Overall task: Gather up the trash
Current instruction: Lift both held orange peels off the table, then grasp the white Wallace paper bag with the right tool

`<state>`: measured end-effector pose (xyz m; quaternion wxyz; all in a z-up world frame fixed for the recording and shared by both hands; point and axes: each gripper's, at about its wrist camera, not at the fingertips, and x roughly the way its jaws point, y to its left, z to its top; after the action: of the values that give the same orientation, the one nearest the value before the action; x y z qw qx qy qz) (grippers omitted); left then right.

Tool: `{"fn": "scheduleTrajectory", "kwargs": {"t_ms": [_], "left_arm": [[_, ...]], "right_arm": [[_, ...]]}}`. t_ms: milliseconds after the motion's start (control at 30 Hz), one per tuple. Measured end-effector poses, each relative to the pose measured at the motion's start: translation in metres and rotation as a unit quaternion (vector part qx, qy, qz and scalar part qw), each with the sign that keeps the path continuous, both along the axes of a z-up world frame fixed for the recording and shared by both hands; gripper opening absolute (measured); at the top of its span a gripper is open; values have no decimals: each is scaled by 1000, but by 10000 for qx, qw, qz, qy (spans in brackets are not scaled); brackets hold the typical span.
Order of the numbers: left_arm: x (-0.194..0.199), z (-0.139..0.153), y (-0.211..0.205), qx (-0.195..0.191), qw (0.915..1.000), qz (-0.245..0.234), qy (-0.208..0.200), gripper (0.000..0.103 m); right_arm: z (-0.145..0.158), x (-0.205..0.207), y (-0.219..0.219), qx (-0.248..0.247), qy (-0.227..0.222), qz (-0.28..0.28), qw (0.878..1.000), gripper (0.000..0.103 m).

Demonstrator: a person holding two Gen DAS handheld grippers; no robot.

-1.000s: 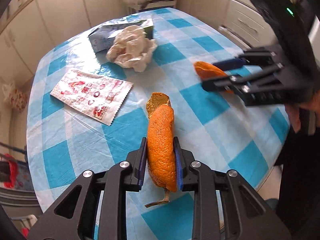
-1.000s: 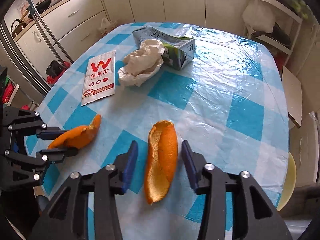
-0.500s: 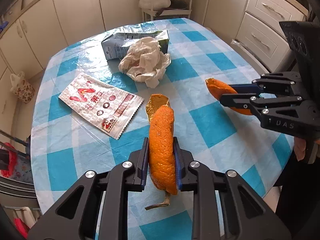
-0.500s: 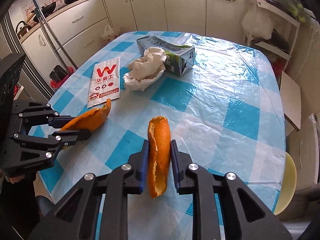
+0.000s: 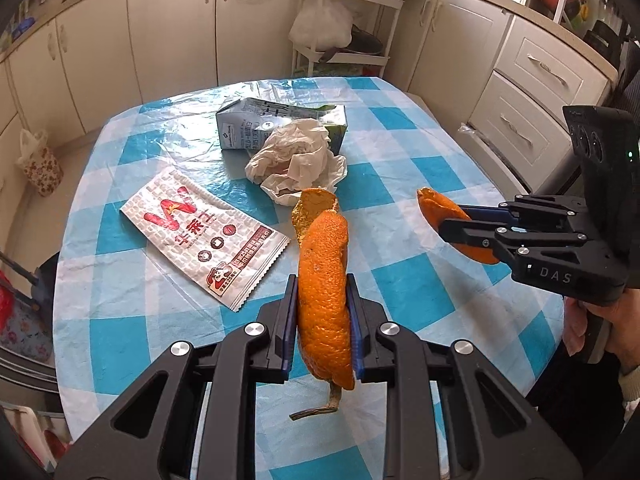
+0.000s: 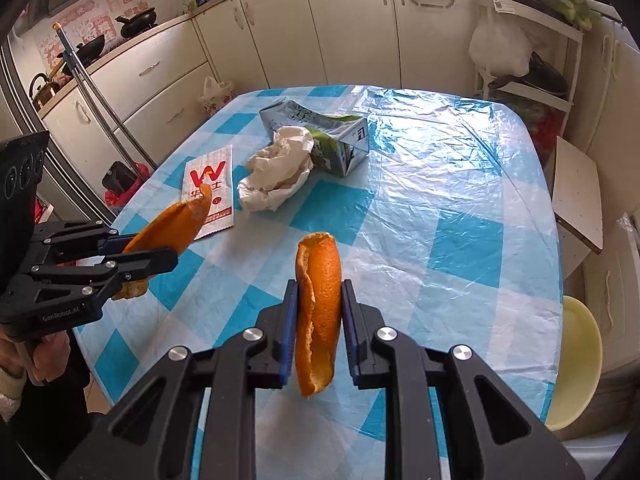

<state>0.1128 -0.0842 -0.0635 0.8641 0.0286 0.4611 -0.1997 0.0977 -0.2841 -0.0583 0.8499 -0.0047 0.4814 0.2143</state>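
Note:
My left gripper (image 5: 322, 316) is shut on a long orange peel (image 5: 322, 280) with a stem, held above the blue-checked table (image 5: 420, 292). My right gripper (image 6: 318, 312) is shut on a second orange peel (image 6: 318, 292), also lifted. Each gripper shows in the other's view: the right gripper (image 5: 452, 226) with its peel (image 5: 440, 210), the left gripper (image 6: 160, 252) with its peel (image 6: 176, 224). On the table lie a red-and-white snack wrapper (image 5: 200, 236), a crumpled white paper (image 5: 298, 160) and a flattened milk carton (image 5: 272, 120).
Kitchen cabinets (image 5: 172, 36) ring the table. A metal rack with a white bag (image 5: 324, 28) stands behind it. A yellow stool (image 6: 580, 360) sits at the table's right edge. A flowered bag (image 5: 40, 160) is on the floor at left.
The right gripper closed on its peel and lifted it off the table. Both grippers rose and drew back with their peels.

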Motion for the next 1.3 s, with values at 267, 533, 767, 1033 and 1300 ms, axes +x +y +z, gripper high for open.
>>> {"fn": "scheduleTrajectory", "kwargs": {"t_ms": [267, 533, 767, 1033, 1300], "left_arm": [[2, -5, -3, 125, 9999, 104, 50, 21], [11, 10, 37, -73, 9965, 828, -75, 21], [16, 34, 104, -448, 9818, 1817, -323, 21], [9, 50, 156, -748, 9668, 2390, -506, 21], [7, 53, 160, -902, 9685, 2267, -492, 21]], "right_arm": [[-12, 8, 7, -142, 268, 61, 9995, 38], [7, 25, 26, 638, 52, 97, 9979, 54], [17, 27, 94, 851, -59, 906, 9922, 54], [-19, 71, 176, 334, 262, 1389, 9894, 70], [-44, 97, 205, -609, -36, 1328, 9893, 85]]}}
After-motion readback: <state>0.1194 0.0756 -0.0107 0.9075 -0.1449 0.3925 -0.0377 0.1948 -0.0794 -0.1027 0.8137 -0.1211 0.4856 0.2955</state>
